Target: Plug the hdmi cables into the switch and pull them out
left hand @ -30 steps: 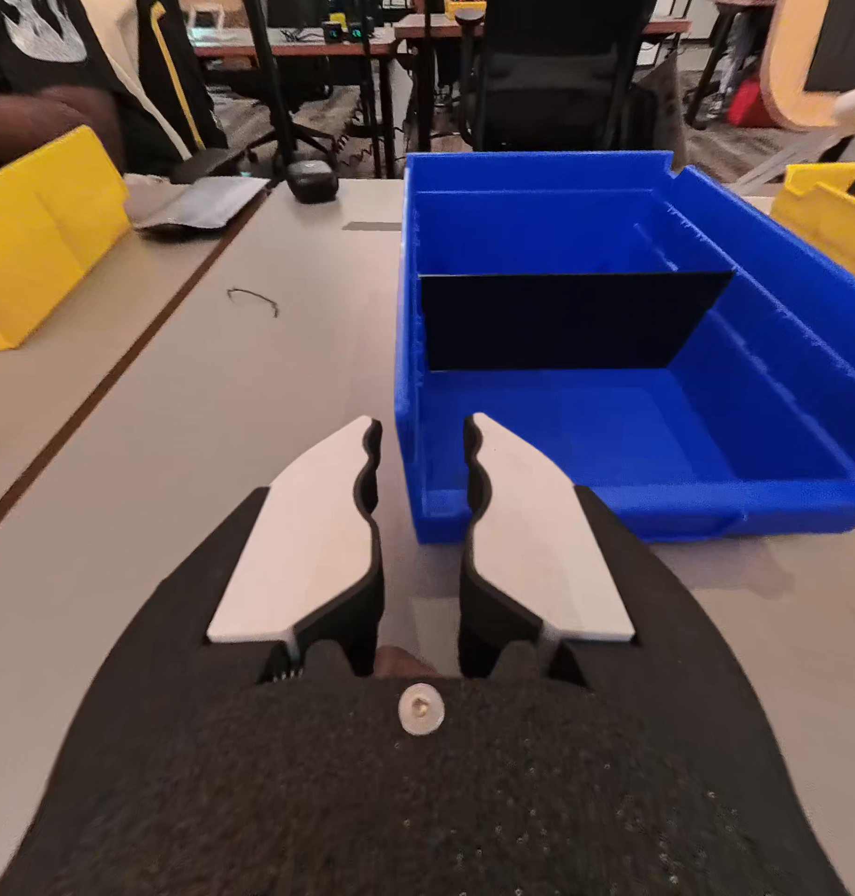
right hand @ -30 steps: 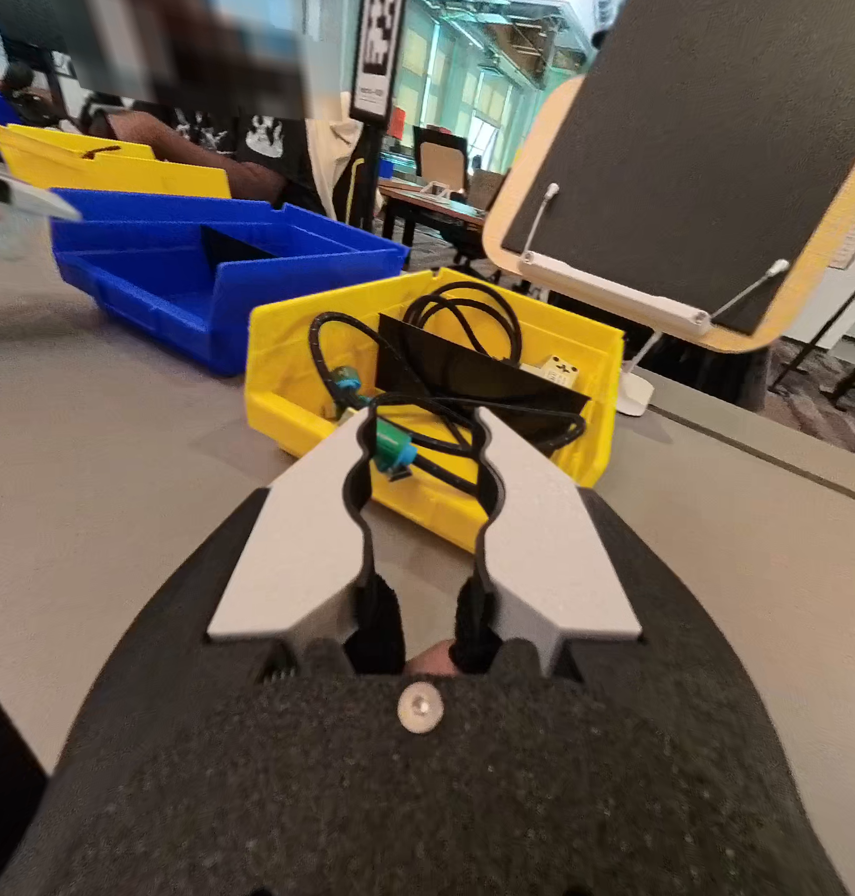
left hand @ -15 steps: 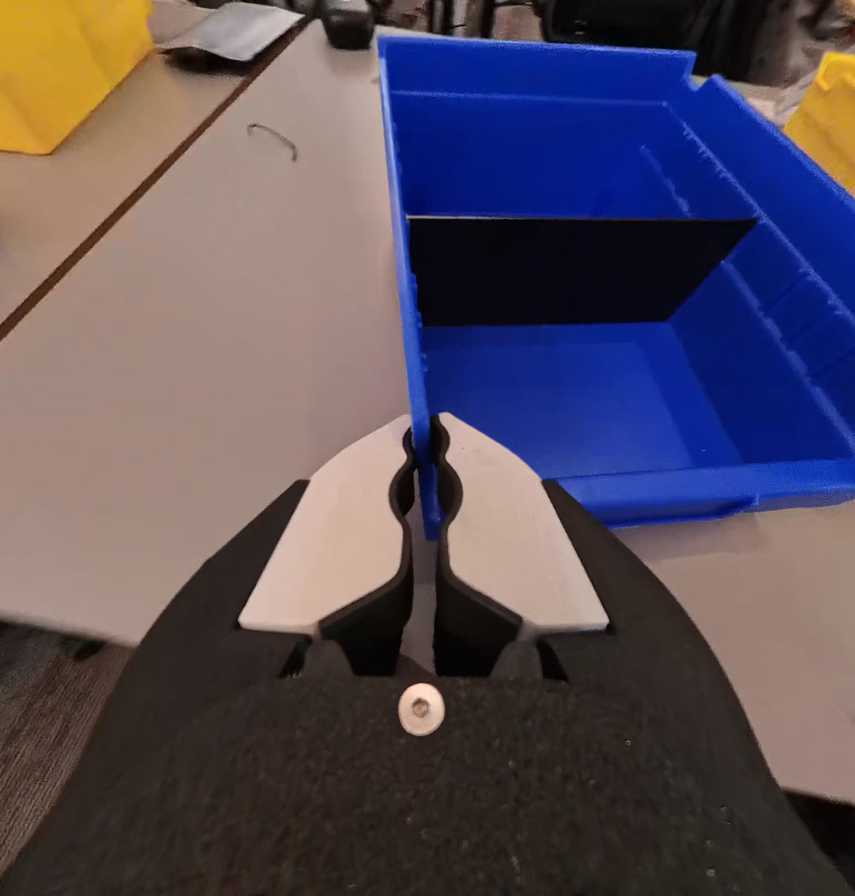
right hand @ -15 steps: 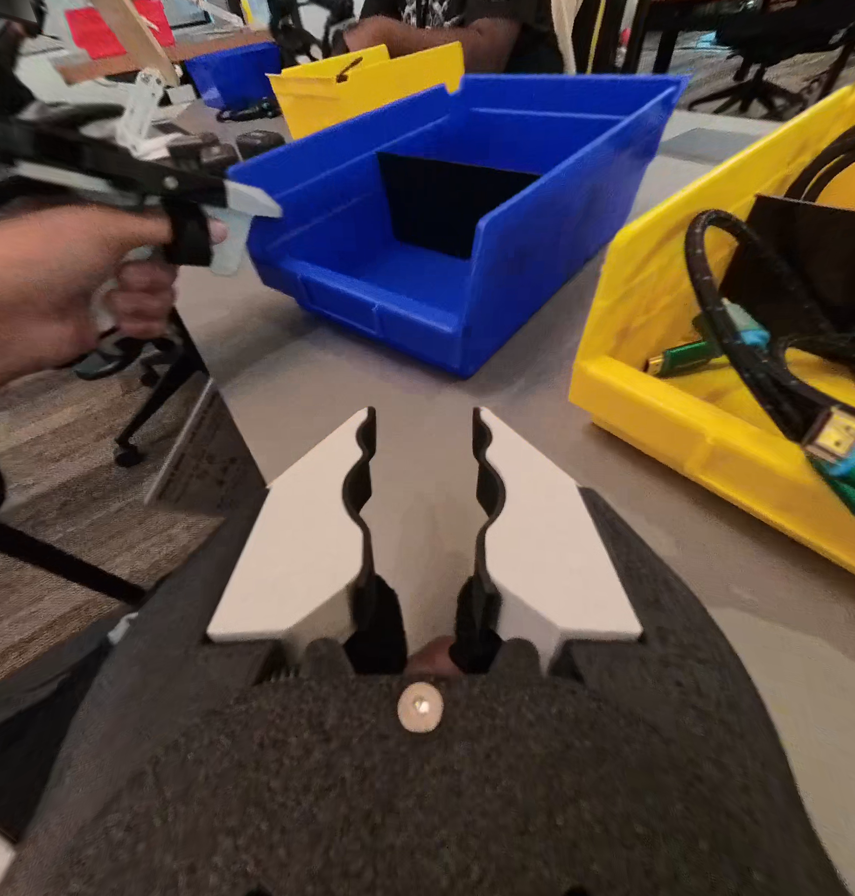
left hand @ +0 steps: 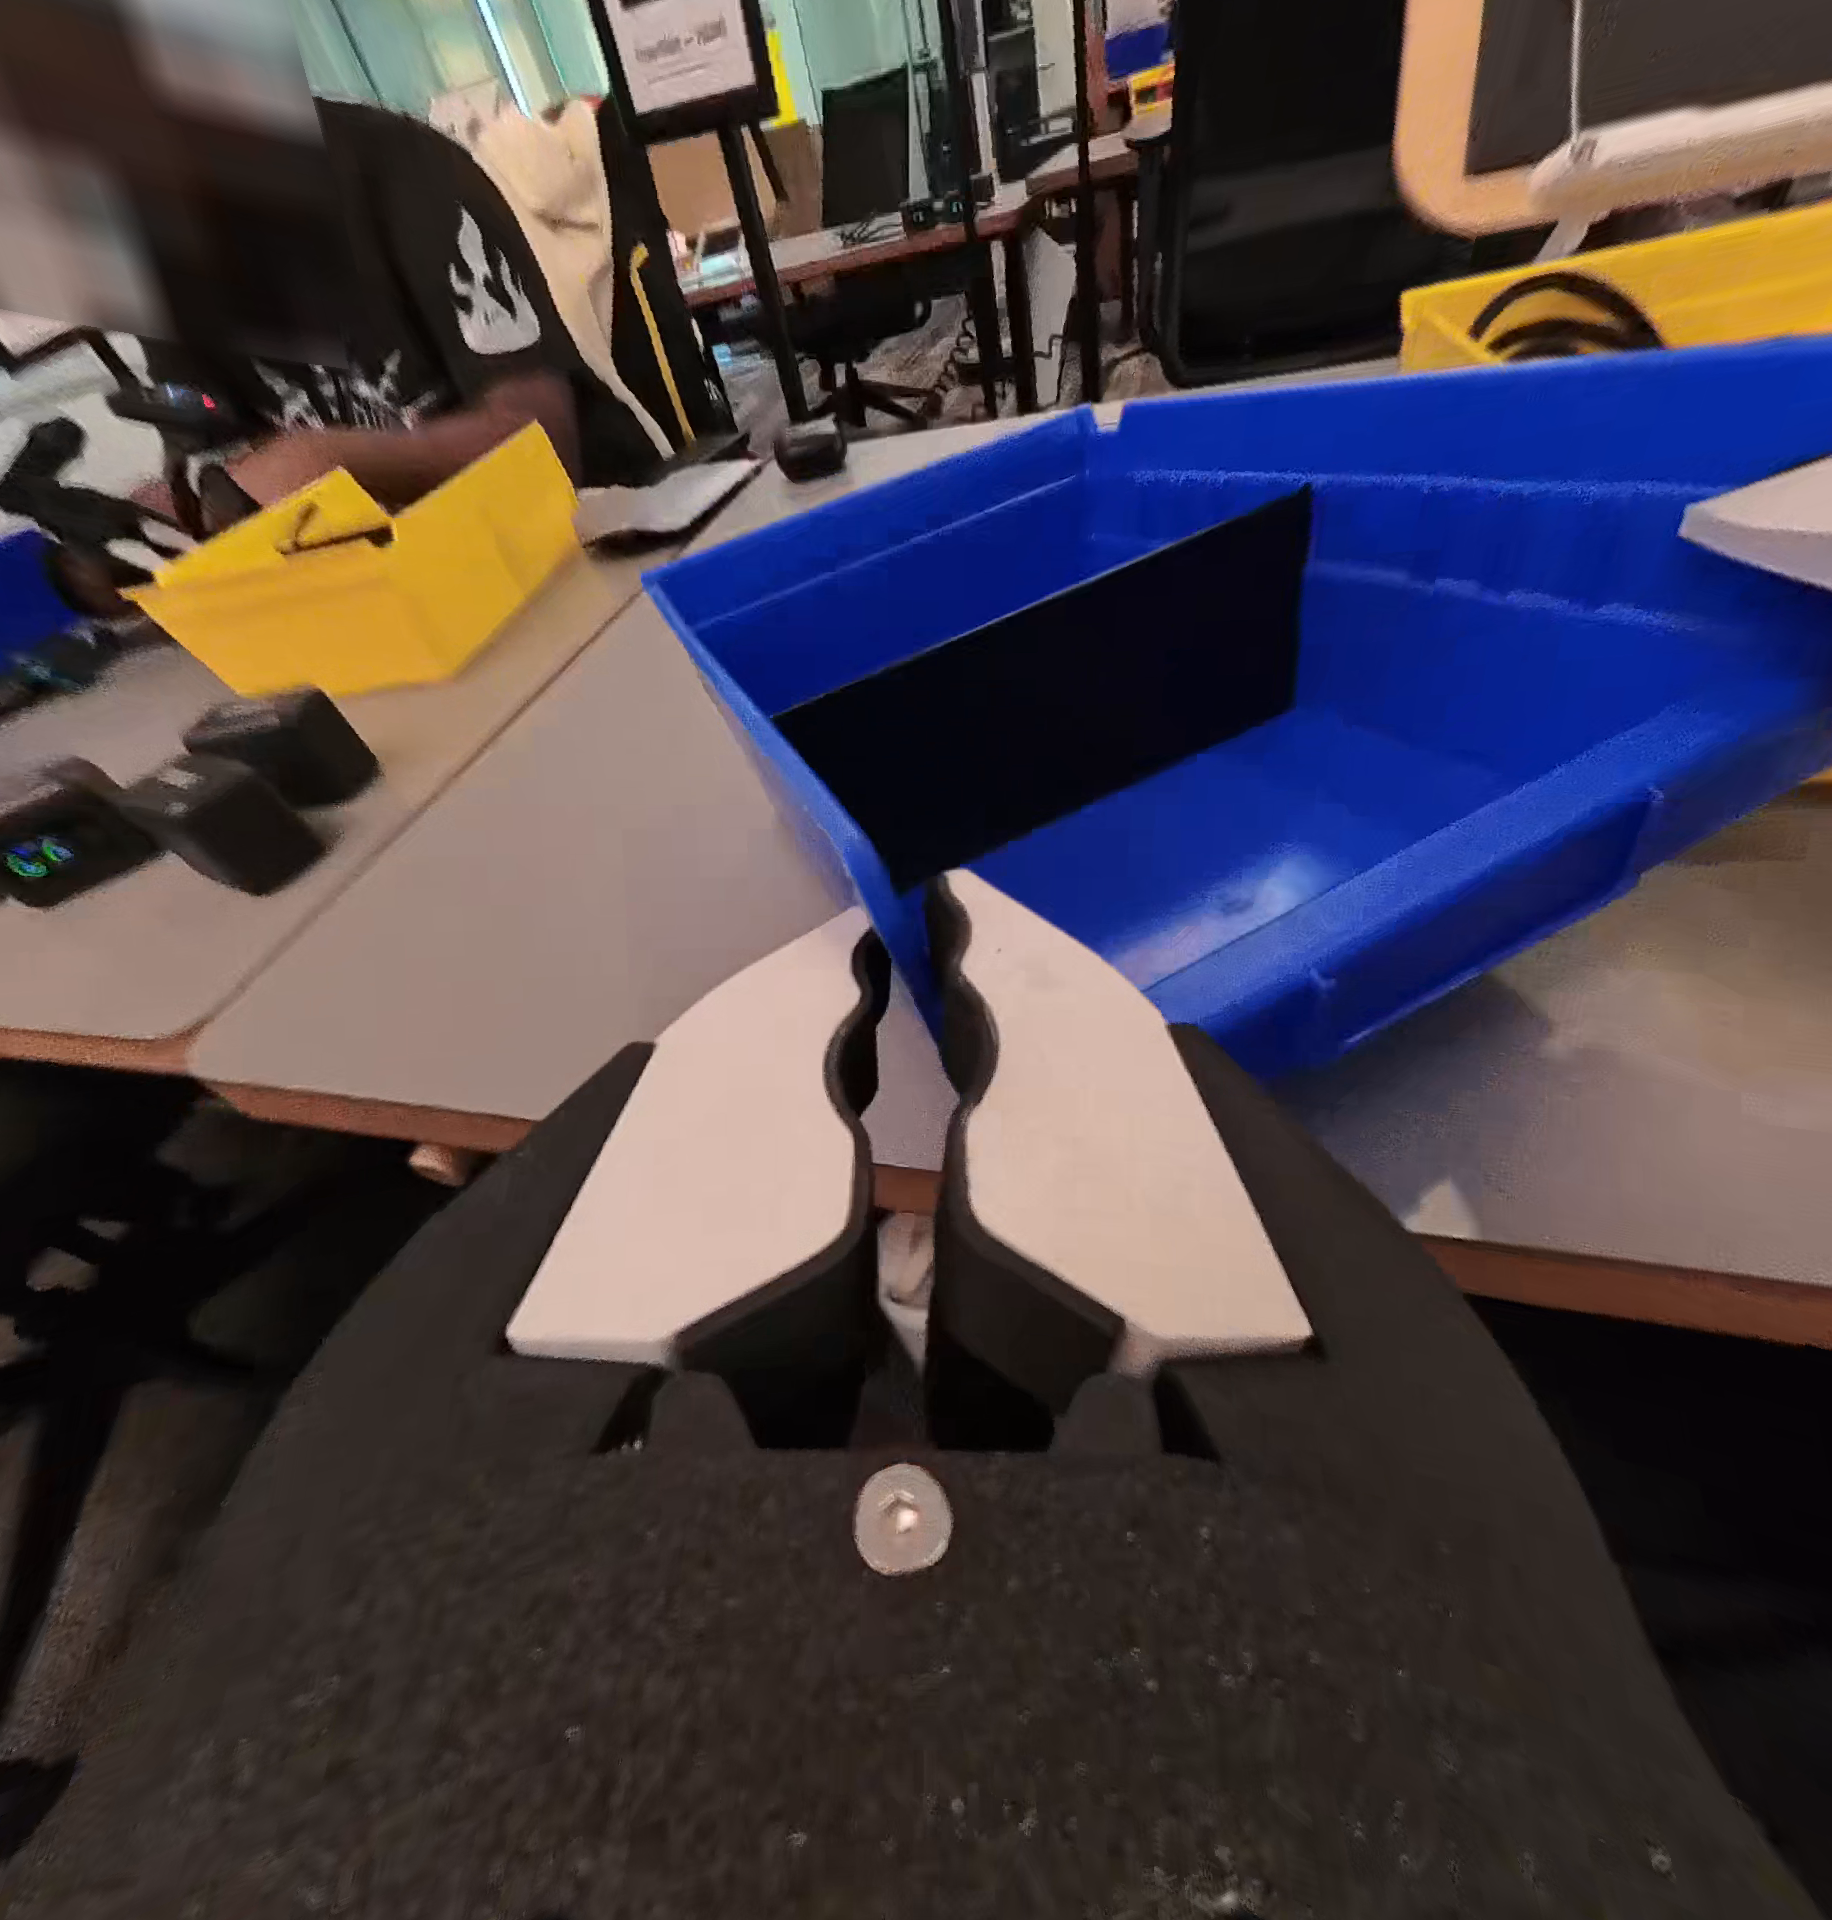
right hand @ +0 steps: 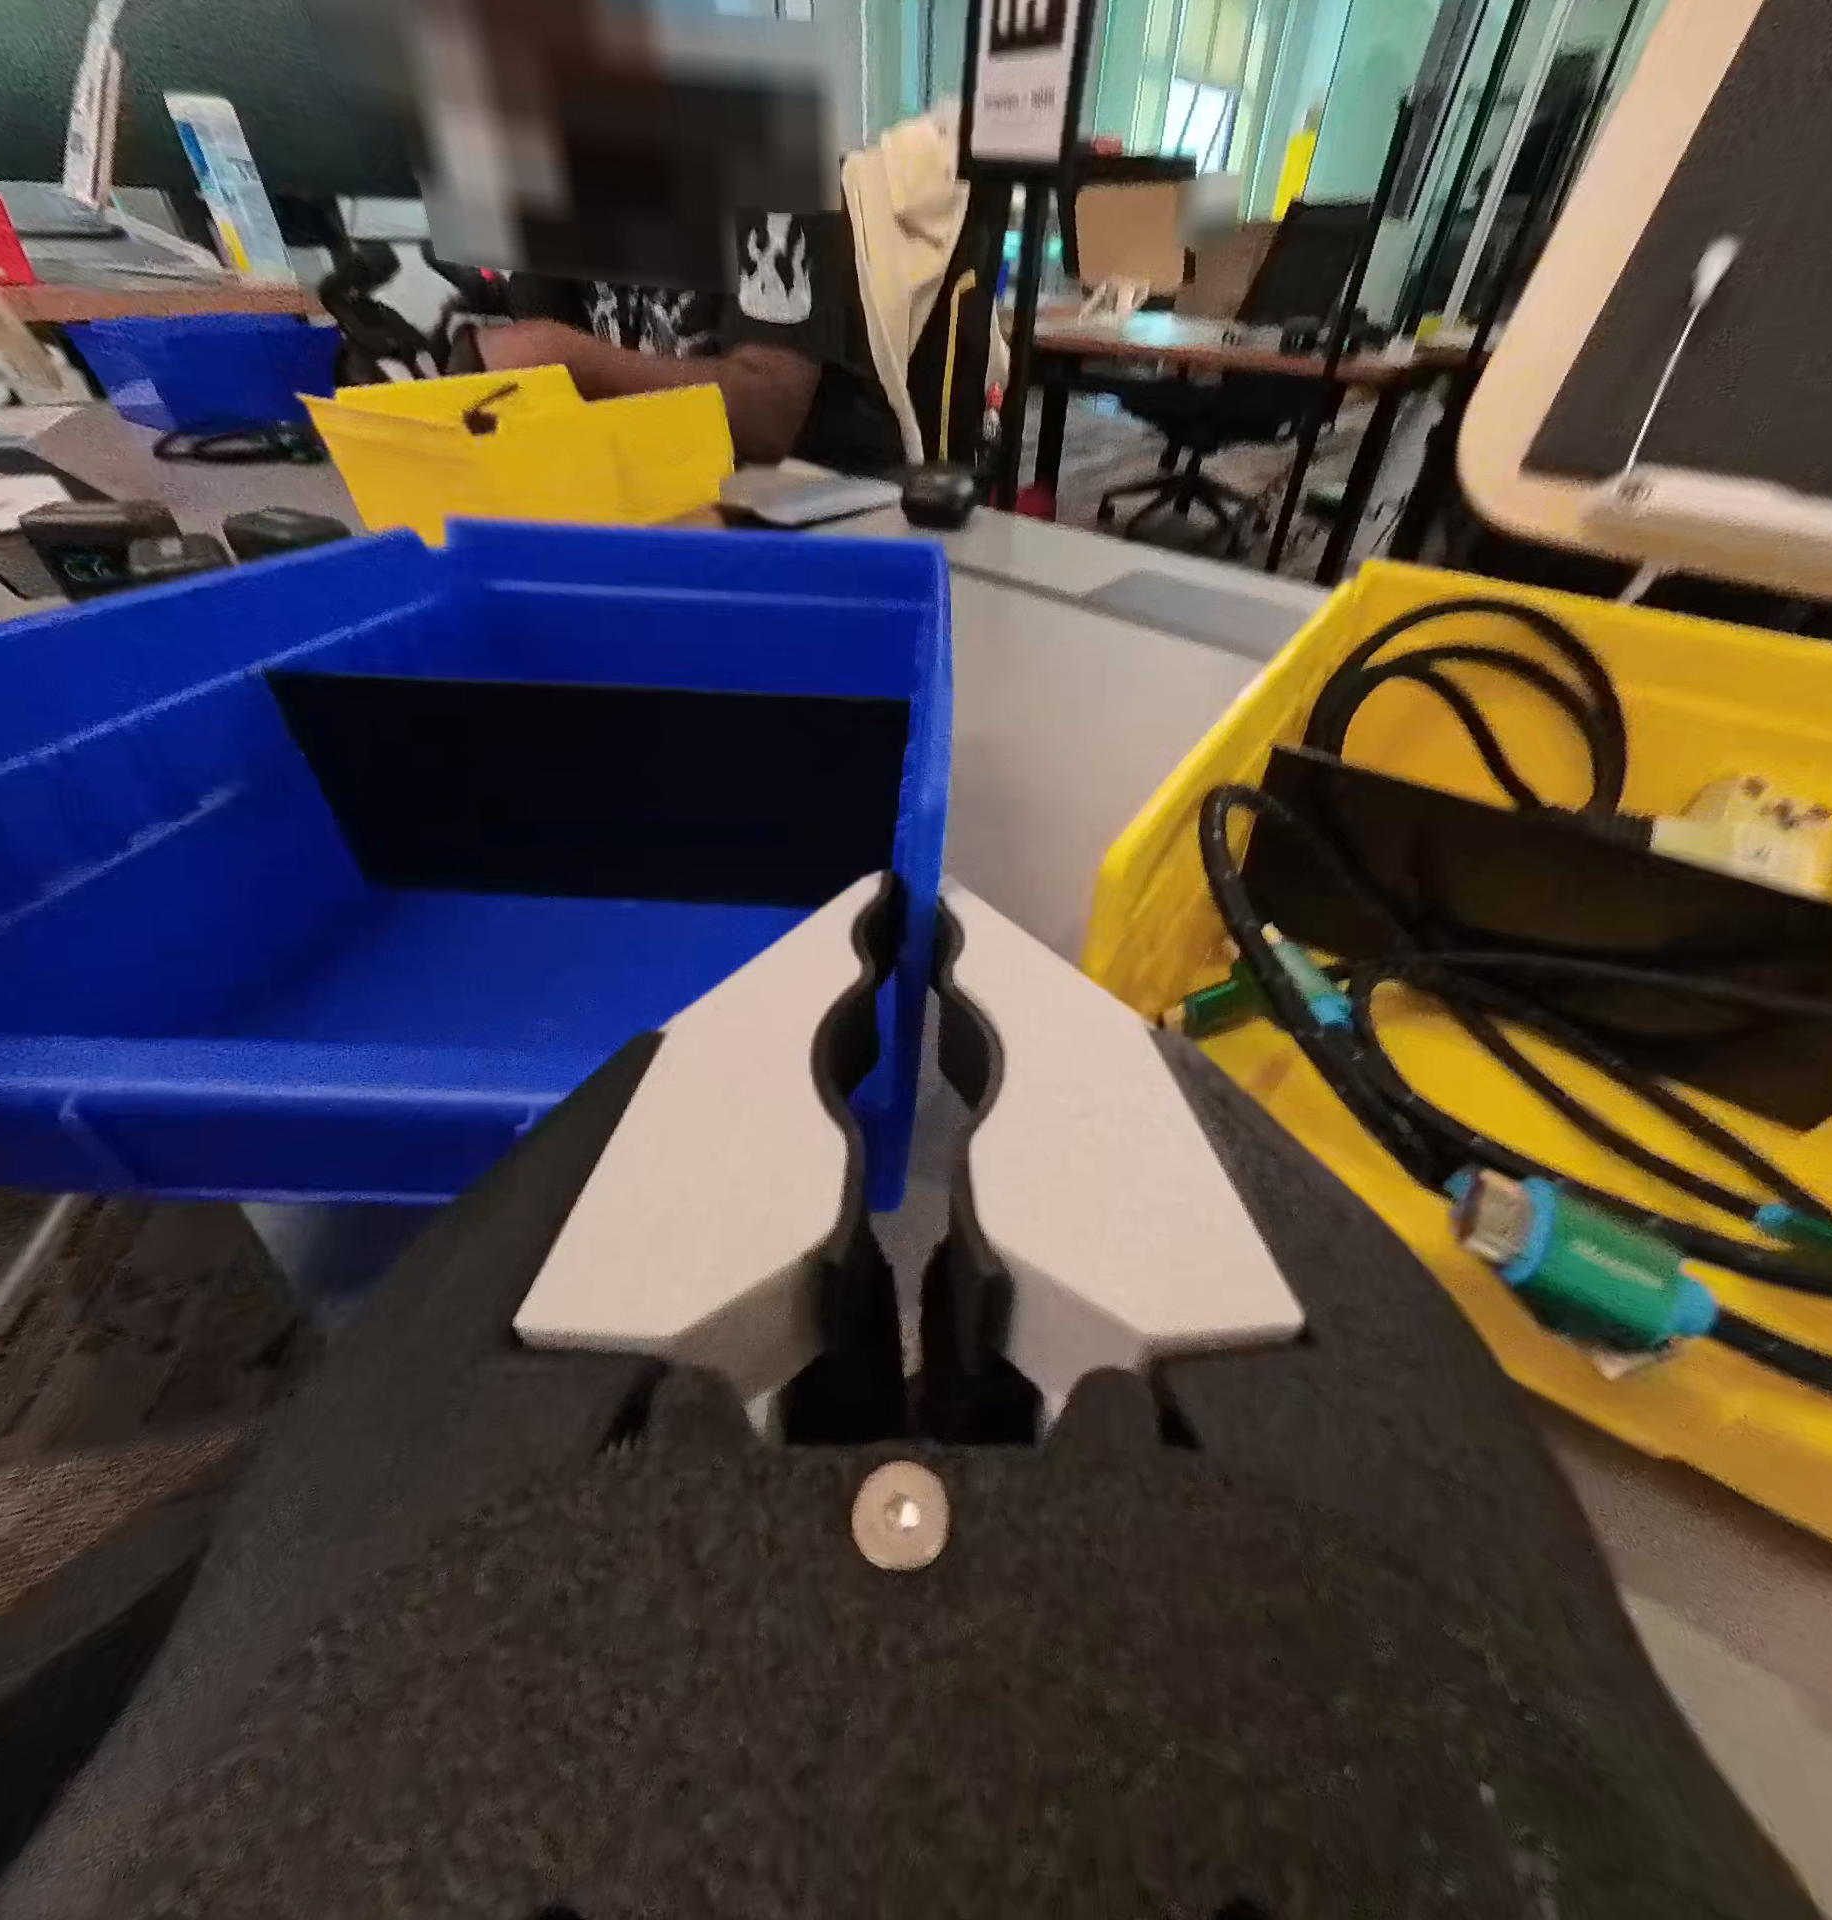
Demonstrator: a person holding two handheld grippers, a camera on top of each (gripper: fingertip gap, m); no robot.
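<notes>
We have both tongs pinching the open-topped blue plastic bin (right hand: 268, 935): the left gripper (left hand: 910, 925) on its left wall, the right gripper (right hand: 912, 899) on its right wall. The black braided HDMI cables with green plugs (right hand: 1577, 1262) lie coiled in the yellow plastic bin (right hand: 1151, 904) at the right of the right wrist frame, nearer our right gripper; we cannot pick out the switch.

the blue bin (left hand: 1514, 842) is smooth plastic with a soft shine. the yellow bin (right hand: 1307, 1091) is shiny plastic too. the bench (left hand: 538, 914) is flat, matt grey. the fingers (right hand: 1099, 1143) look like smooth matt grey plastic on rough, grainy black. the cables (right hand: 1411, 1070) look woven.
</notes>
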